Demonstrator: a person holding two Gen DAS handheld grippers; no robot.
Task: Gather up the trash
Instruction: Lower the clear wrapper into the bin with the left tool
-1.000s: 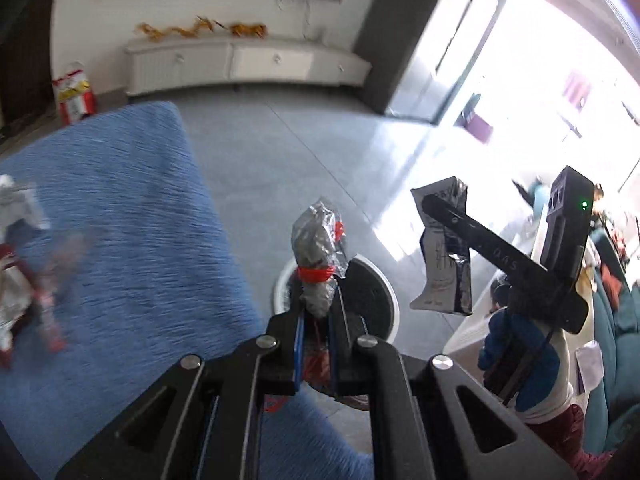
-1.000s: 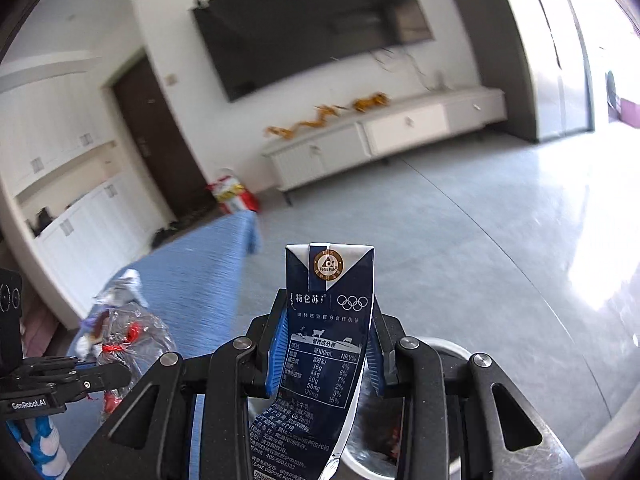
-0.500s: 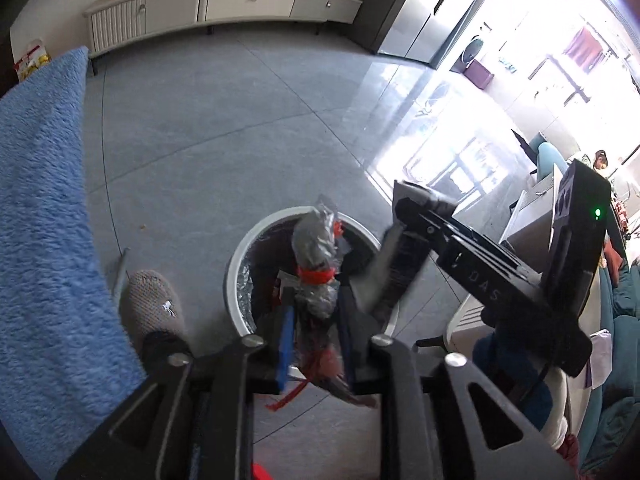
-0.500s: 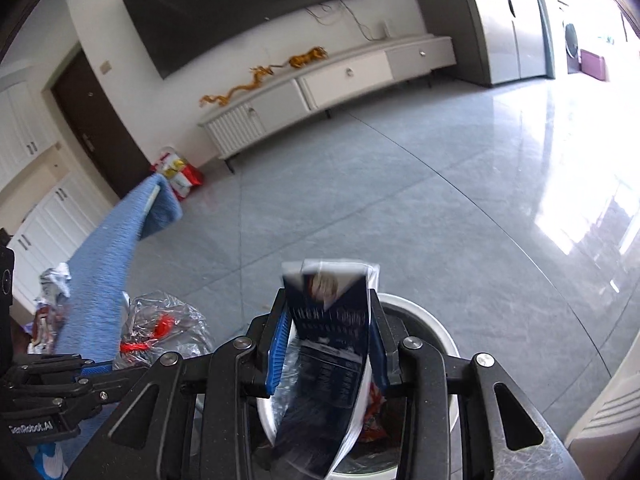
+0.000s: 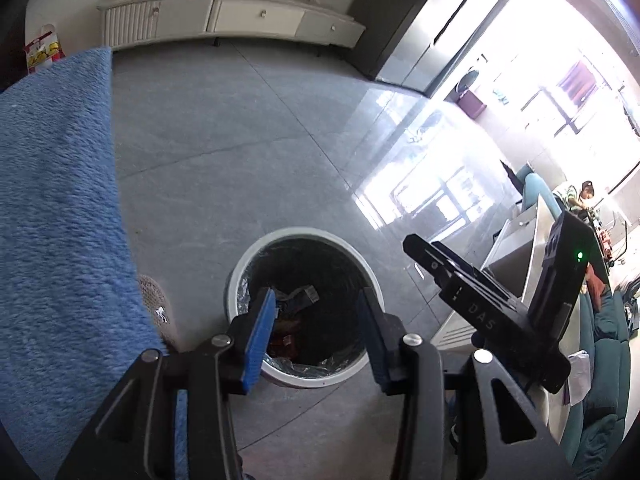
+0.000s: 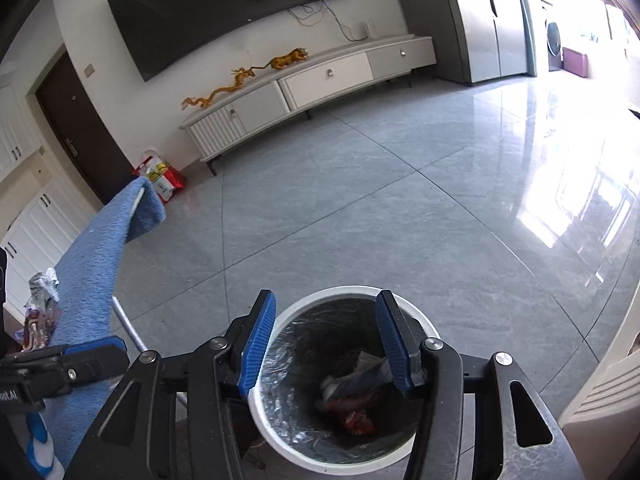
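A white round trash bin (image 5: pixel 248 264) with a dark liner stands on the floor; it also shows in the right wrist view (image 6: pixel 360 293). Crumpled wrappers and a carton (image 6: pixel 352 396) lie inside it. My left gripper (image 5: pixel 316 332) is open and empty above the bin. My right gripper (image 6: pixel 326 340) is open and empty above the bin too; it appears from the side in the left wrist view (image 5: pixel 452 276). More trash wrappers (image 6: pixel 40 308) lie on the blue-covered table (image 6: pixel 92 264) at the left.
The blue towel-covered table (image 5: pixel 52 208) borders the bin on the left. A slippered foot (image 5: pixel 156 308) is beside the bin. A white TV cabinet (image 6: pixel 304 92) stands along the far wall. A pale cabinet (image 5: pixel 516 248) and teal sofa (image 5: pixel 608 360) are at the right.
Both grippers opened over the bin. The silver wrapper left my left gripper and the milk carton left my right gripper; both now lie in the bin.
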